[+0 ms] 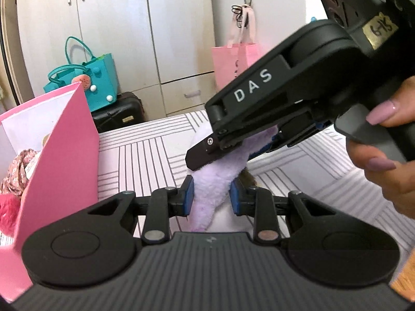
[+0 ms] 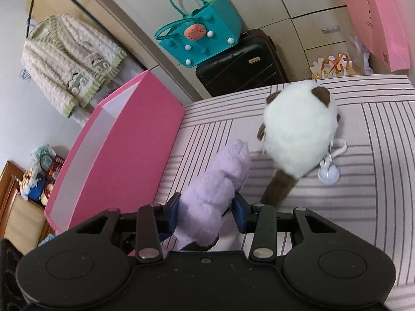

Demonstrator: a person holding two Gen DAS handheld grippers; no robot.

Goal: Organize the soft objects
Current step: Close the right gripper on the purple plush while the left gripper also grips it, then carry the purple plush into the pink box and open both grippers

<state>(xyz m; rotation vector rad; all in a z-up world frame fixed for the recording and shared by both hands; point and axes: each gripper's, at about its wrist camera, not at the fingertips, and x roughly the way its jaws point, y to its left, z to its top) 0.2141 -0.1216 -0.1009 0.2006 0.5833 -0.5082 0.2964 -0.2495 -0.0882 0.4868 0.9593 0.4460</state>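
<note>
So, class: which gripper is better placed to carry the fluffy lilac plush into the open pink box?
Probably left: the left gripper clamps the fluffy lilac plush, with the open pink box on its side.

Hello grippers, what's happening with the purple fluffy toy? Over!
Left gripper and right gripper both clamp the fluffy lilac plush. Open pink box alongside. Nothing blocking.

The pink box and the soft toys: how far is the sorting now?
Done: the pink box already holds a fuzzy red toy and a floral fabric piece. In hand: both the left hand-held gripper and the right hand-held gripper close on the lilac plush. Left: the white and brown plush lies on the striped bed.
</note>
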